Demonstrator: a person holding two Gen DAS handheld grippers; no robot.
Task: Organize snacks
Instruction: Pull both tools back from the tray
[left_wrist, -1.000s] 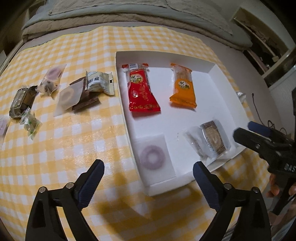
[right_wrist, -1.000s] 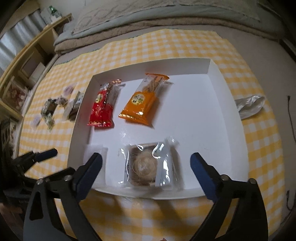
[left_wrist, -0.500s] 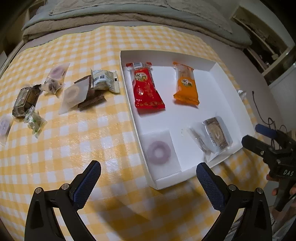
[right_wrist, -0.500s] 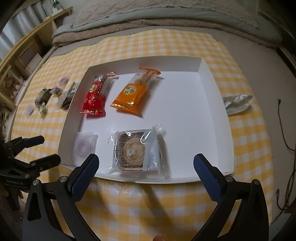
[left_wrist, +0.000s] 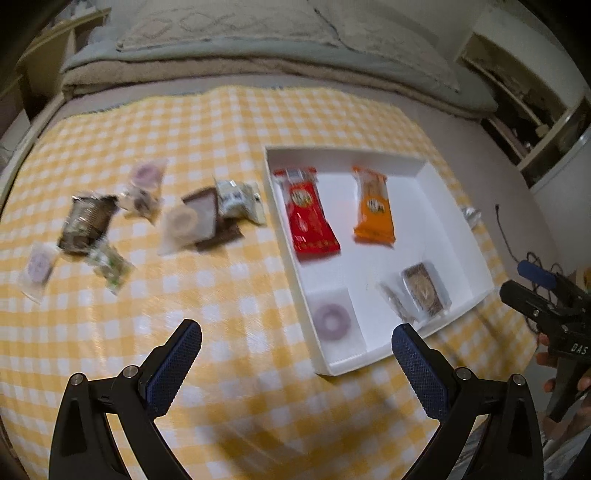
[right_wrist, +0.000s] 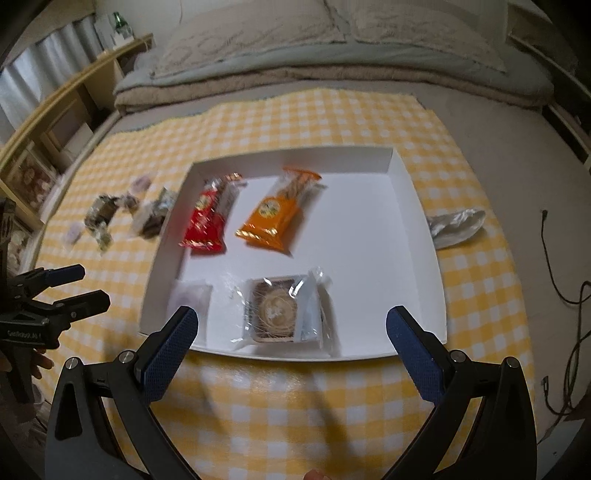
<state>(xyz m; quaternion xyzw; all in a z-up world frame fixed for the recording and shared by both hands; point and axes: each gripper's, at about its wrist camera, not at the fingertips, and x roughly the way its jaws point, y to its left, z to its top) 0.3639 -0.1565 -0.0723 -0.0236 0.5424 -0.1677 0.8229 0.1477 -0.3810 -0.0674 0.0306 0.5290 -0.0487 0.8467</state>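
Note:
A white tray (left_wrist: 439, 206) (right_wrist: 365, 258) on a yellow checked cloth holds a red packet (left_wrist: 308, 218) (right_wrist: 207, 218), an orange packet (left_wrist: 373, 208) (right_wrist: 275, 214), a clear-wrapped brown cake (left_wrist: 423, 288) (right_wrist: 277, 308) and a purple ring snack (left_wrist: 332, 323) (right_wrist: 188, 295). Several loose snacks (left_wrist: 192, 221) (right_wrist: 110, 218) lie on the cloth left of the tray. My left gripper (left_wrist: 295, 365) is open and empty above the cloth near the tray's front left corner. My right gripper (right_wrist: 288, 354) is open and empty in front of the tray.
A crumpled clear wrapper (right_wrist: 458, 225) lies right of the tray. A bed with grey bedding (right_wrist: 332, 48) runs behind the cloth. Wooden shelves (right_wrist: 40, 129) stand at the left. Cables (right_wrist: 565, 284) lie on the floor at the right.
Both grippers have pulled back and up from the tray, so the tray and snacks look smaller. The left view has swung toward the loose snacks. Nothing was picked up.

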